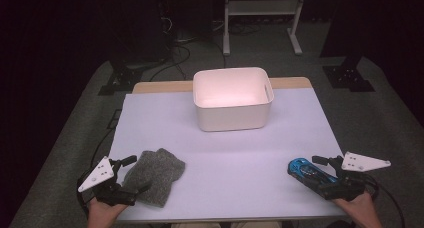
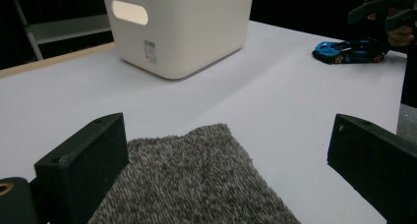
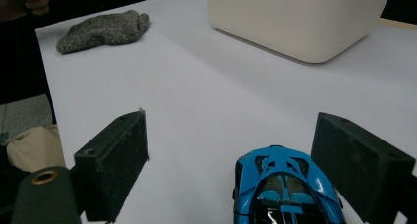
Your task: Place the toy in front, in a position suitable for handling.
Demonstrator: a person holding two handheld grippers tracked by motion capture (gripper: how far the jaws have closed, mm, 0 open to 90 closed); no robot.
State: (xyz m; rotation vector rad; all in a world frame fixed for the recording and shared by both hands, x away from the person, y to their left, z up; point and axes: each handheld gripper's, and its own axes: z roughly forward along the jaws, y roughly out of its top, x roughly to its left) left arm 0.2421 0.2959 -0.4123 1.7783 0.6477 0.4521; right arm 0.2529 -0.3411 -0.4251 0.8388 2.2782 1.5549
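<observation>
At the near left corner of the bench [image 1: 220, 148], a grey fuzzy cloth [image 1: 154, 174] lies flat on the pale surface, and the left gripper [image 1: 131, 174] sits right at its near edge with its jaws spread wide; in the left gripper view the cloth [image 2: 196, 180] lies between the two black jaws, and neither pad presses on it. Over at the near right, a small blue toy car [image 1: 308, 172] rests on the bench with its nose pointing toward the middle, and the right gripper [image 1: 327, 173] has its jaws spread on either side of it. In the right gripper view the car [image 3: 285, 189] sits closer to the right-hand jaw, though I cannot tell whether they touch. A white plastic bin [image 1: 233, 99] stands toward the far side of the bench, between the two and well apart from both.
</observation>
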